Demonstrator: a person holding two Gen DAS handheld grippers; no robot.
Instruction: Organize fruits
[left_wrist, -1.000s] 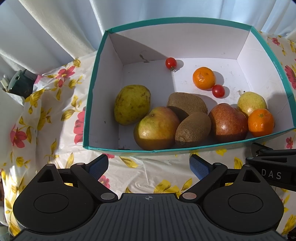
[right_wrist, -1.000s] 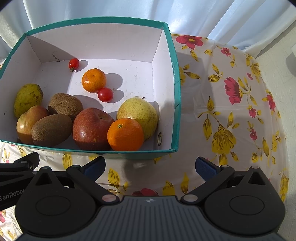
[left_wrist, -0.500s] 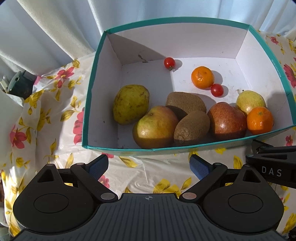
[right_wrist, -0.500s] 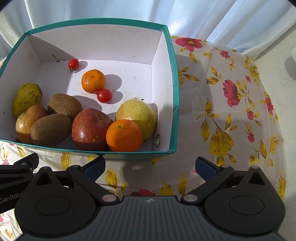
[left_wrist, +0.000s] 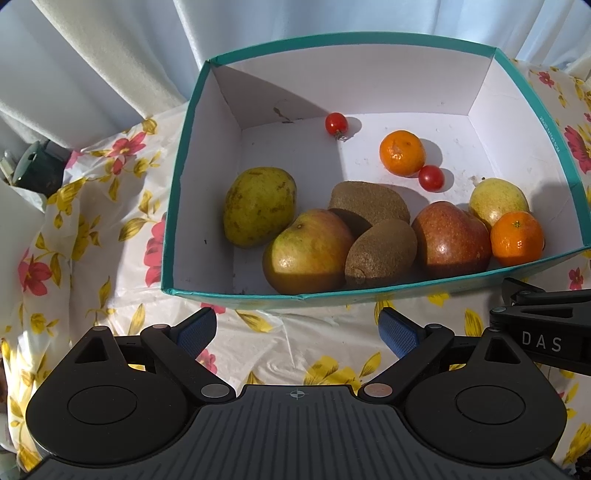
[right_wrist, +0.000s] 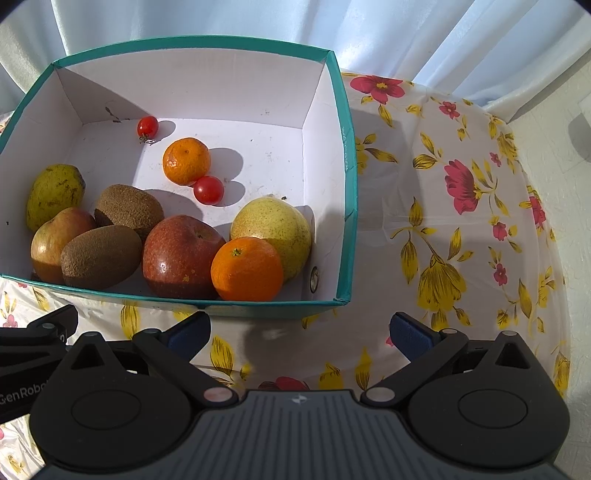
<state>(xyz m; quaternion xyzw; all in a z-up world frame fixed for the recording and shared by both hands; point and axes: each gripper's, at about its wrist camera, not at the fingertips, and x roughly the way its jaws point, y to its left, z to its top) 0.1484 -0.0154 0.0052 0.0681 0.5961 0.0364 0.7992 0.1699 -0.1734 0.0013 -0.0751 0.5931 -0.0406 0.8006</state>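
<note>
- Left tongs (left_wrist: 297, 334): released, empty, held over the bench short of the box's near wall. Right tongs (right_wrist: 299, 330): likewise spread wide, nothing between the blue pads, facing the box's near right corner.
- Bench (right_wrist: 461, 221): covered with a glossy floral sheet, wrinkled in places.
- Box (left_wrist: 177, 206), teal outside, white inside: holds all the fruit I can see; none lies on the bench.
- Near row, packed together: green-red apple (left_wrist: 308, 251), kiwi (left_wrist: 380, 253), red apple (left_wrist: 450, 240), mandarin (left_wrist: 517, 238). Behind these: dark pear (left_wrist: 258, 206), second kiwi (left_wrist: 369, 203), pale pear (left_wrist: 498, 199).
- Farther in: second mandarin (left_wrist: 402, 153) touching a cherry tomato (left_wrist: 431, 178); another cherry tomato (left_wrist: 336, 123) alone near the back wall.
- Risk, in my judgement: the near wall stands between either tongs and the front row, so a low approach could push the box across the slick sheet. Pulling one fruit from the cluster could roll its neighbours. The tomatoes could burst under a hard squeeze.
- Not determinable: where sorted fruit should go; no second container shows. The near wall hides the front fruits' bases. A dark green object (left_wrist: 33, 170) at the left bench edge is cut off and unidentifiable.
</note>
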